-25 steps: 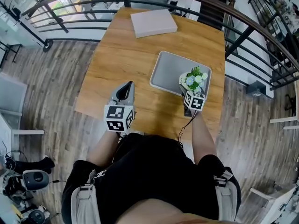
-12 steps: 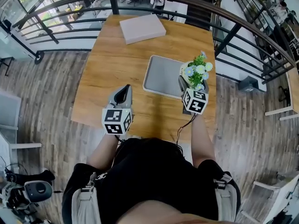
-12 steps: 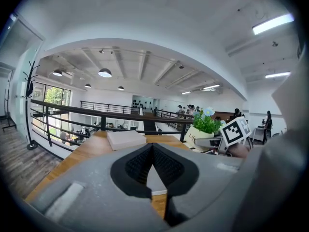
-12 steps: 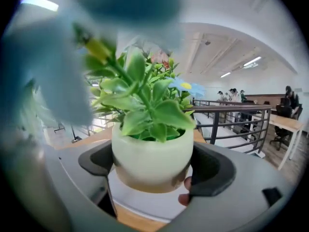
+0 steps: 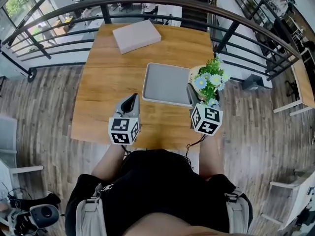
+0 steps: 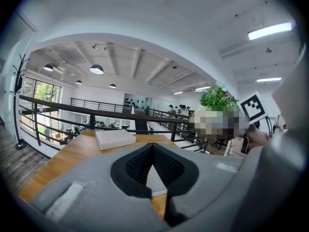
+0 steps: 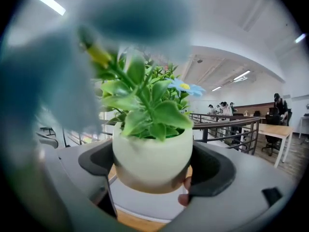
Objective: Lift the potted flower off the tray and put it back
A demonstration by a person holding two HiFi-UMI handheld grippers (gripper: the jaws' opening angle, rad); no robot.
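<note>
Lift done — my right gripper [image 5: 204,95] clamps the potted flower [image 5: 210,79] above the tray [image 5: 165,85] right edge | left gripper [image 5: 130,101] closed, empty | remaining — set it back.

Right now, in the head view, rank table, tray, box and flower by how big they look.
1. table
2. tray
3. box, only slightly smaller than the tray and farther off, so unsure
4. flower, smallest, though held up nearer the camera
</note>
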